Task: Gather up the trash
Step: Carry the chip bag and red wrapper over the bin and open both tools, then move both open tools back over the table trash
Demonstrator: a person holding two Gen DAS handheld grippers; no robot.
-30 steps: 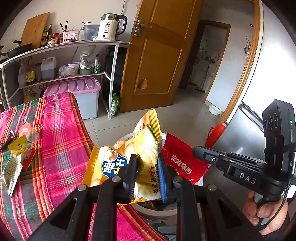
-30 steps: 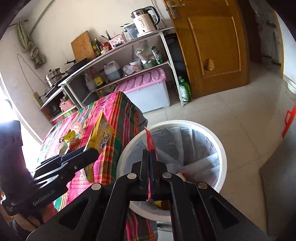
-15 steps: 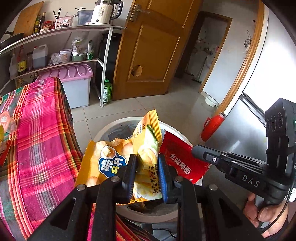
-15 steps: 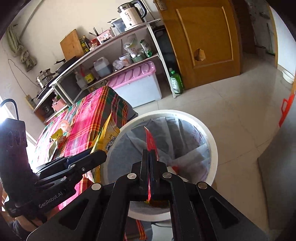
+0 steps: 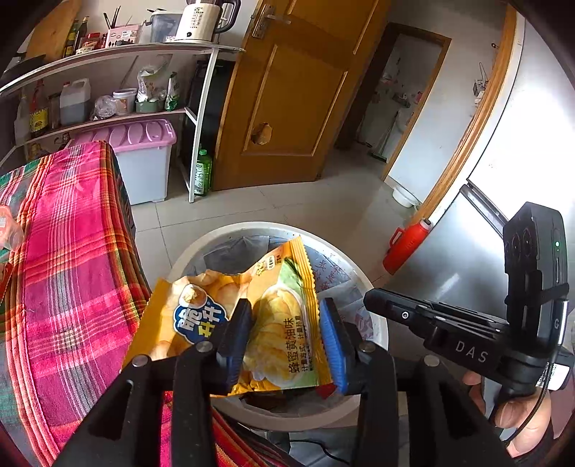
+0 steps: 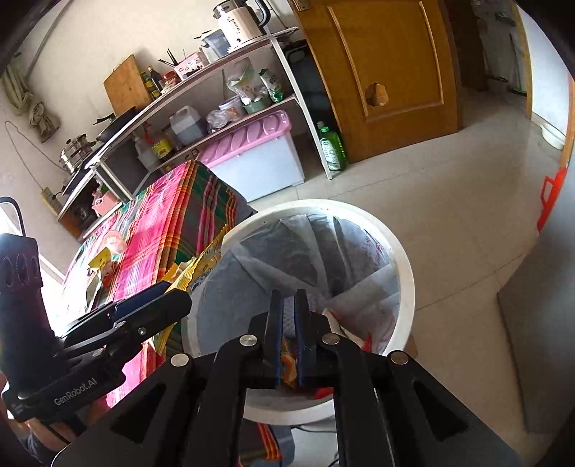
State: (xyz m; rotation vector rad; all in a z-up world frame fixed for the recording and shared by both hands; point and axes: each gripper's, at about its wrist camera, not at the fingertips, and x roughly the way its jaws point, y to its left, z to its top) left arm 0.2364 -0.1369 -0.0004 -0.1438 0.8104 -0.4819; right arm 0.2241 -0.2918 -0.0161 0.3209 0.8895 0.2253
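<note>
The left gripper hangs over a white trash bin lined with a pale bag, and its fingers have just been spreading apart; a yellow chip bag still lies between them, against the left finger and clear of the blue pad of the right one, so nothing pinches it. The chip bag leans toward 10 o'clock, its lower left corner over the edge of the surface, which is covered by a pink and green plaid cloth, and its upper part above the bin's opening. In the left wrist view the right gripper reaches in from 3 o'clock, level with the bin's far rim, with a hand on its handle at 4 o'clock. In the right wrist view the right gripper points down into the bin, its fingers have just been parting and stand a narrow gap apart with nothing held between them; a red wrapper and other scraps lie in the bottom of the bin below them. More wrappers lie on the plaid surface at 9 o'clock in that view. Beyond the bin, toward 12 o'clock, stand a wooden door, a metal shelf rack with a kettle on top, a pink-lidded storage box and a green bottle on the tiled floor. A red thermos stands at 3 o'clock beside a steel fridge.
</note>
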